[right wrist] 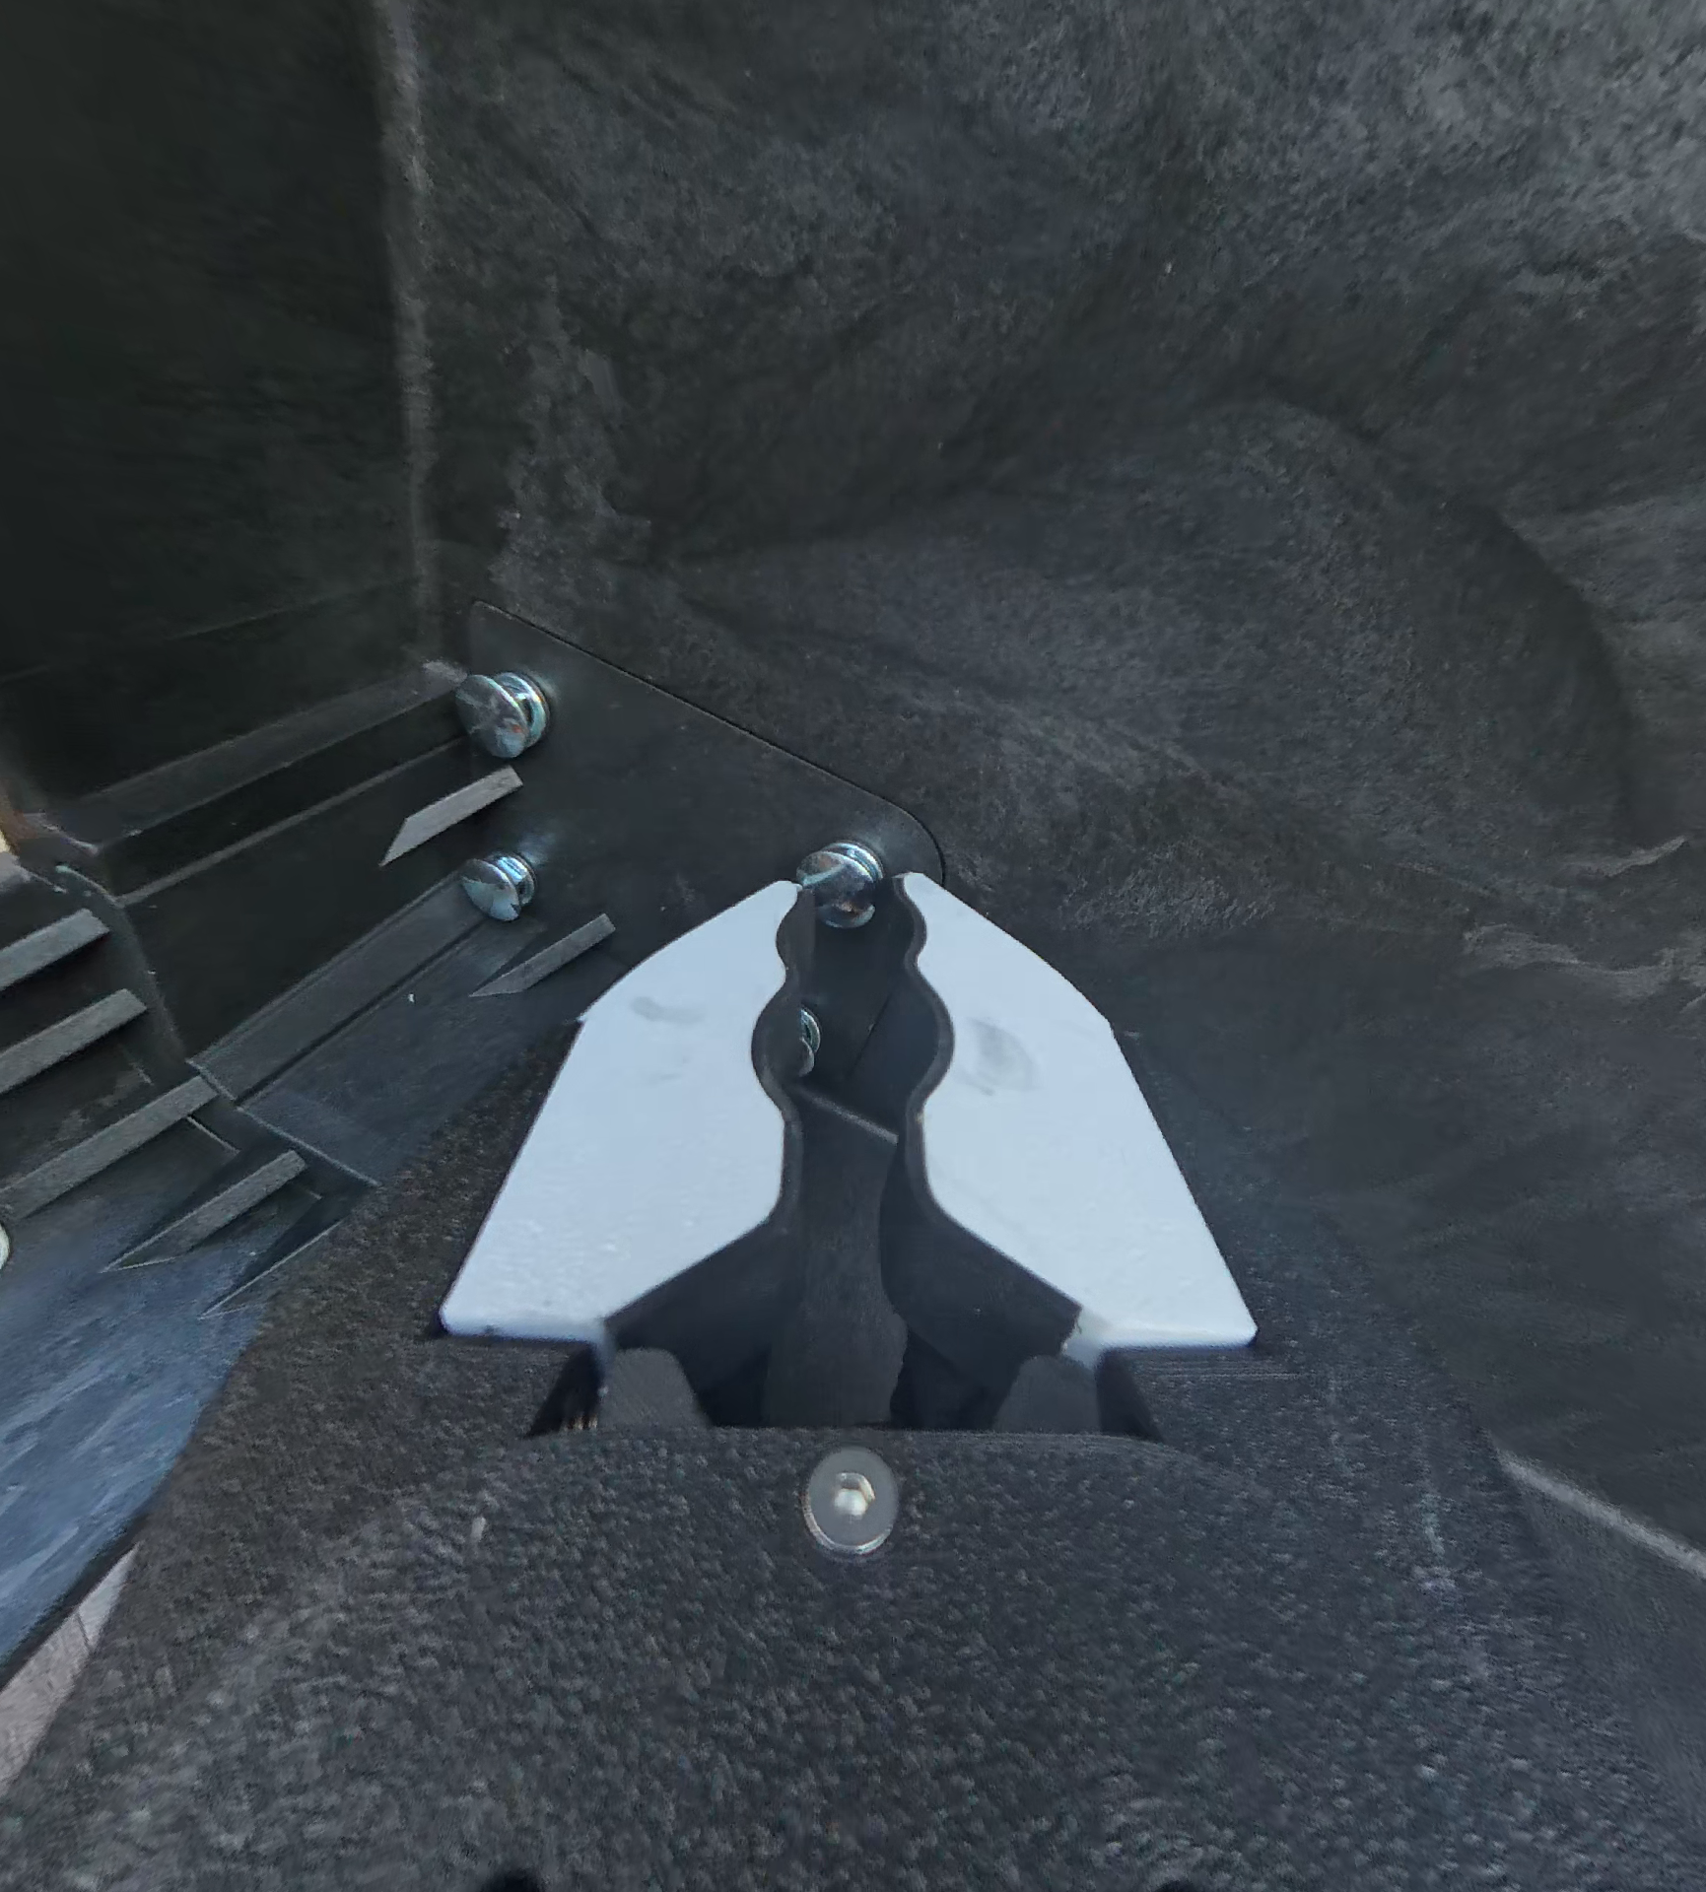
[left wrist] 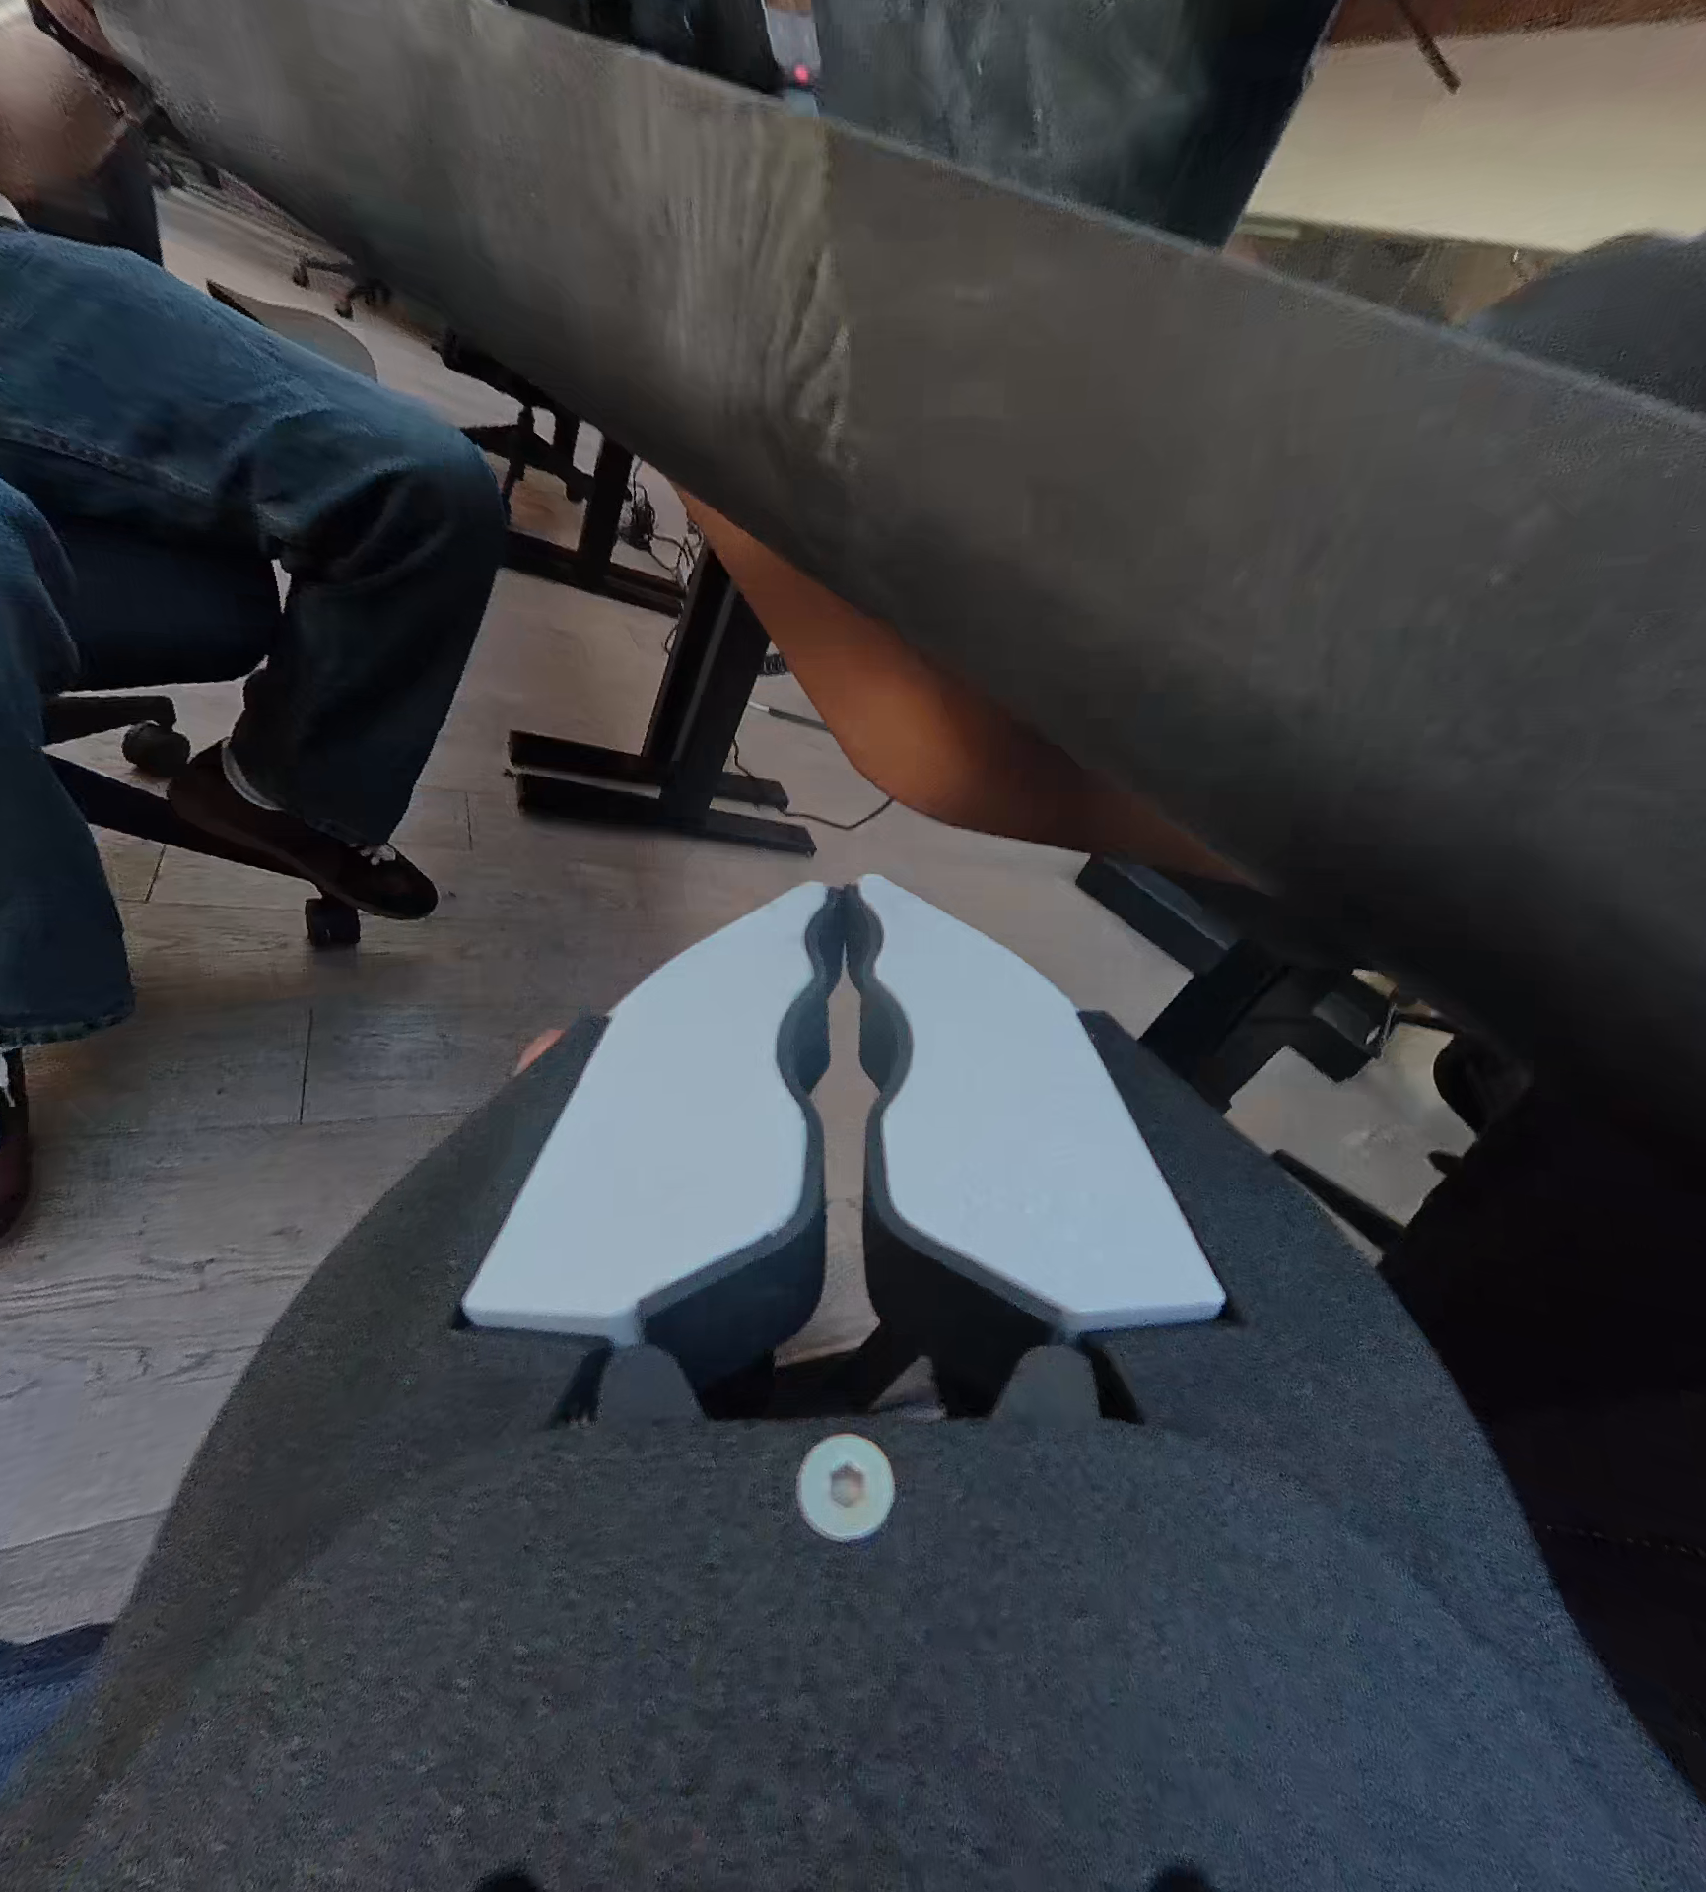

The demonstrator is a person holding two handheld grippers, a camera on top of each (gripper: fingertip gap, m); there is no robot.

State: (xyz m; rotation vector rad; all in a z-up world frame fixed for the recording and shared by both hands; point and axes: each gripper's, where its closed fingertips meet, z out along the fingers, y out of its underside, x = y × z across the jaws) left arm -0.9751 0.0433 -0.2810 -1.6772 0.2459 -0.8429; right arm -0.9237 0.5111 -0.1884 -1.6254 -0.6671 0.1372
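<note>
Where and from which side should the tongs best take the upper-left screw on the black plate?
Probably by its round head, which stands proud of the black plate. Come head-on along the screw's axis and pinch the head across opposite sides; the plastic rib at its left leaves less room there.

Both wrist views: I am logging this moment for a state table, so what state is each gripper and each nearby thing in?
Left gripper: shut, fingertips meeting, nothing between them, held in the air above the floor.
Right gripper: slightly apart around the head of a silver screw; whether the pads press on it I cannot tell.
Black plate: fixed by screws against dark felt lining.
Dark panel: tilted across the left view, blurred.
</note>
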